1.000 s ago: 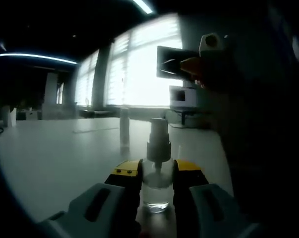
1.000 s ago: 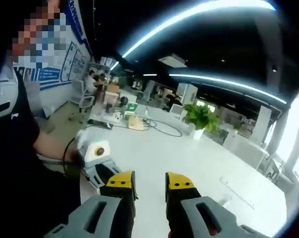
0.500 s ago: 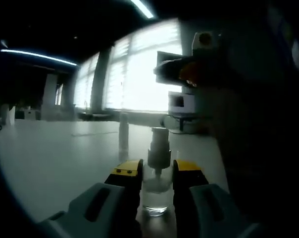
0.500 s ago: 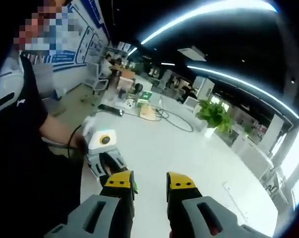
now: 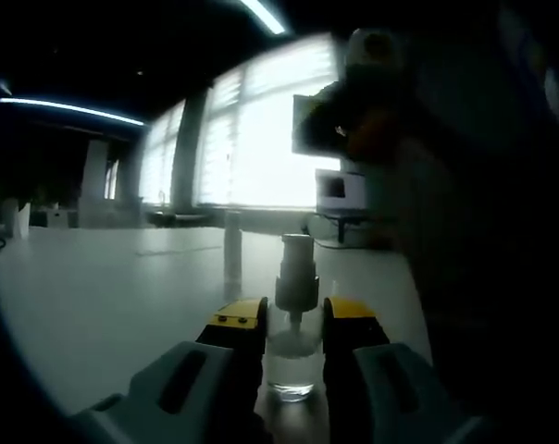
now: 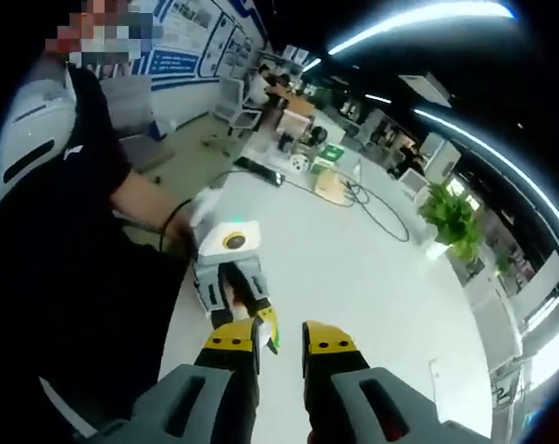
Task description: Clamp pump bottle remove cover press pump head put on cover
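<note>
Standing on a wide white table (image 5: 94,296), in a dim open office with bright windows (image 5: 261,129) ahead of the jaws and ceiling light strips (image 6: 418,18) overhead. Desks, a potted plant (image 6: 451,217) and a cable (image 6: 377,208) showing far beyond the right jaws.

Left gripper (image 5: 292,324) pinching a clear pump bottle (image 5: 291,356) between its yellow-tipped jaws, bottle upright on the table, pump head (image 5: 296,268) bare and rising above the jaw tips. Standing just beyond the left jaw tip, slightly left of it, a slim upright cover (image 5: 232,245), apart from the bottle.

Stretching far left of the jaws, table open and flat; far edge meeting the window wall. Right of the jaws, a dark mass of the person's body crowding close, table edge hard to make out there.

Hanging high above and right of the left jaws, the other gripper, blurred; a monitor (image 5: 340,190) sitting behind it.

Looking down from the right gripper (image 6: 280,335), jaws slightly spread, pinching nothing. Just beyond the left jaw tip, the left gripper's white body seen from the front, held by a hand (image 6: 192,227); bottle hidden behind the jaw. Person's dark sleeve (image 6: 67,176) filling the space left of the jaws; open white table running ahead and right.
</note>
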Demonstrator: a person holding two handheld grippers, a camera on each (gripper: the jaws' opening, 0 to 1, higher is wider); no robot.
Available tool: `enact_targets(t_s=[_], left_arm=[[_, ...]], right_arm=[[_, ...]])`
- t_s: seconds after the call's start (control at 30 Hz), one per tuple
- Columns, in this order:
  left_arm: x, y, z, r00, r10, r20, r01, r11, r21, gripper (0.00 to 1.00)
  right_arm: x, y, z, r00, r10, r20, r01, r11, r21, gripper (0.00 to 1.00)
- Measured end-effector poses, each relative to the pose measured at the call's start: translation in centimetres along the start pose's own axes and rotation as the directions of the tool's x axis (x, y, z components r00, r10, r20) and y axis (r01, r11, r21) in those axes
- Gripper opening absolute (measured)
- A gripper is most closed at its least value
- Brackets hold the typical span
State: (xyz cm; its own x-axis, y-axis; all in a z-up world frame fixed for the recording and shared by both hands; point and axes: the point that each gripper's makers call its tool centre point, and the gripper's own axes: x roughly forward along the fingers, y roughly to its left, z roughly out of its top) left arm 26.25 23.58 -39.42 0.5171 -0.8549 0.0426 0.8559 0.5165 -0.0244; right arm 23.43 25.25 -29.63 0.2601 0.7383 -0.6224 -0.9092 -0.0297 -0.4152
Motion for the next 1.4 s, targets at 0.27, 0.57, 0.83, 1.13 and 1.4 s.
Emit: enact_targets(t_s=[0.27,0.57,0.83,1.13,1.4], left_arm=[[0.0,0.0,0.0,1.000,0.007,0.000,-0.007,1.000,0.006,0.15],[-0.1,0.5,0.0,1.000,0.024,0.002,-0.024,0.999,0.024,0.15],[0.1,-0.1,-0.1,1.000,0.011,0.009,-0.012,0.999,0.031,0.15],[0.0,0.0,-0.2,0.999,0.032,-0.008,-0.031,0.998,0.045,0.15],[0.1,-0.3,-0.4,1.000,0.019,-0.009,-0.018,0.999,0.049,0.15]], right_arm=[[1.3,0.7,-0.3,0.984,0.117,-0.134,-0.129,0.988,-0.086,0.12],[3.1,1.5,-0.8,0.957,0.179,-0.228,-0.215,0.966,-0.143,0.10],[3.6,1.5,-1.5,0.947,0.182,-0.265,-0.226,0.963,-0.145,0.10],[3.3,1.4,-2.0,0.939,0.184,-0.292,-0.234,0.961,-0.147,0.10],[3.5,1.3,-1.7,0.936,0.184,-0.301,-0.240,0.957,-0.162,0.10]])
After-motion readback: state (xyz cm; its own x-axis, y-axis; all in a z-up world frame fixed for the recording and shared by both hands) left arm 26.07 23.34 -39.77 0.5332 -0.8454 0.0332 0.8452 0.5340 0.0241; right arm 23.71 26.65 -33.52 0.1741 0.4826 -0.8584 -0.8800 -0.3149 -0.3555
